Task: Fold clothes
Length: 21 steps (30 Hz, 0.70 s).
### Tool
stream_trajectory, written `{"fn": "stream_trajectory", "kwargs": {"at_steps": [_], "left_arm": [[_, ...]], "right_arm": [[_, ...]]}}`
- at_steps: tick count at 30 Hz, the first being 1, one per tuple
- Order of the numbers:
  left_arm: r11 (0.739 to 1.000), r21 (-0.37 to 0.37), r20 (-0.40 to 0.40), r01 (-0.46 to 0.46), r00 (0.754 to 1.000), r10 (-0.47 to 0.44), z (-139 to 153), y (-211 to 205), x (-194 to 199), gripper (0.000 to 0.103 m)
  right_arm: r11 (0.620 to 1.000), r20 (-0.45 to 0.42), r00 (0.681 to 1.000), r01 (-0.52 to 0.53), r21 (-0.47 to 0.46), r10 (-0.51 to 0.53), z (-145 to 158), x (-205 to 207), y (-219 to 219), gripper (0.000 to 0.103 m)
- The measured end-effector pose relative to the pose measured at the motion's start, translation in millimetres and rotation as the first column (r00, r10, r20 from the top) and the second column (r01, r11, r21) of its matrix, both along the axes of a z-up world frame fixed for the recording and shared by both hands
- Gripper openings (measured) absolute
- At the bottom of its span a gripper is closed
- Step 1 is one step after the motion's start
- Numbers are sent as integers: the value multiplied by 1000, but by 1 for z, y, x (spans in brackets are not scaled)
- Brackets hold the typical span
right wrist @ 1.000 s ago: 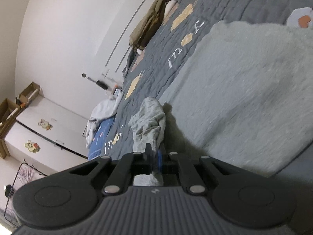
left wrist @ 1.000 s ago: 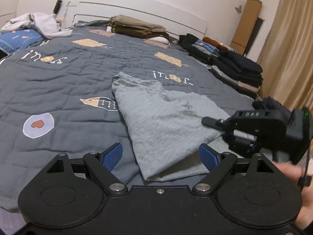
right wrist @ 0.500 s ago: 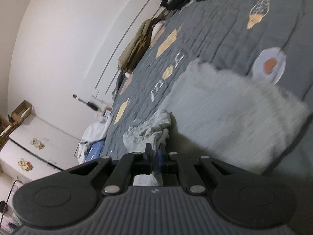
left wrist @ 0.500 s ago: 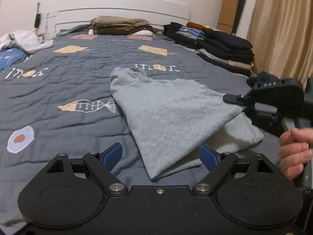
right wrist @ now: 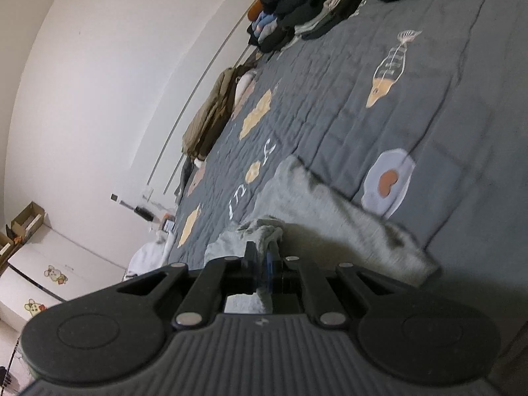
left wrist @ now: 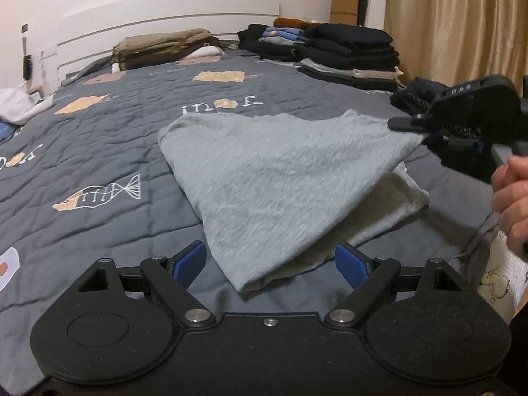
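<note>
A grey garment [left wrist: 283, 178] lies part-folded on the dark grey quilt [left wrist: 99, 138], its near corner pointing at me. My left gripper [left wrist: 270, 265] hangs open just over that near corner, blue pads [left wrist: 189, 264] either side of it, nothing pinched. My right gripper [left wrist: 412, 125] is shut on the garment's right corner and lifts that layer off the quilt; a hand [left wrist: 513, 198] holds it. In the right wrist view the right gripper [right wrist: 260, 257] has bunched grey cloth [right wrist: 250, 231] clamped between its jaws, and the rest of the garment [right wrist: 330, 217] trails away.
Folded dark clothes [left wrist: 346, 52] are stacked at the far right of the bed, folded olive-brown clothes [left wrist: 161, 48] by the white headboard [left wrist: 165, 13]. Loose white clothing [left wrist: 16, 105] lies at far left. A beige curtain [left wrist: 462, 23] hangs on the right.
The right gripper has carried the garment's corner up and to the right, stretching the top layer. The left gripper has slid along the near edge and rolled level, still open.
</note>
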<state>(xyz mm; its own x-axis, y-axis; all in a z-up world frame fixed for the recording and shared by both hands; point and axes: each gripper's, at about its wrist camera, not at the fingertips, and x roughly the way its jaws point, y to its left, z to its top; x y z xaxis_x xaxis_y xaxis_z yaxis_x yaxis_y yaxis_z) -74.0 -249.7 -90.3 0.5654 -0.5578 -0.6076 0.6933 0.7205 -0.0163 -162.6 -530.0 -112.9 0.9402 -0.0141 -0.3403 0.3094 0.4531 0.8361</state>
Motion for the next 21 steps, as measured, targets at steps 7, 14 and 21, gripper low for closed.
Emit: {"fn": "stream_trajectory", "kwargs": {"at_steps": [7,14,21], "left_arm": [[998,61,66,30,997,-34,-5,-14,-6,84],[976,209,223,64,968,-111,-14,-29,-17,84],[943,314,306,105,929,-206,-25,-44,-20,77]], "right_arm": [[1000,-18,1000,24,8,-23,-3,-19,-13,5],[1000,-88,996,18,-21,-20,-14,-21,-15,5],[1000,-82,996,24,-5,-24,-17,-25,-15,5]]}}
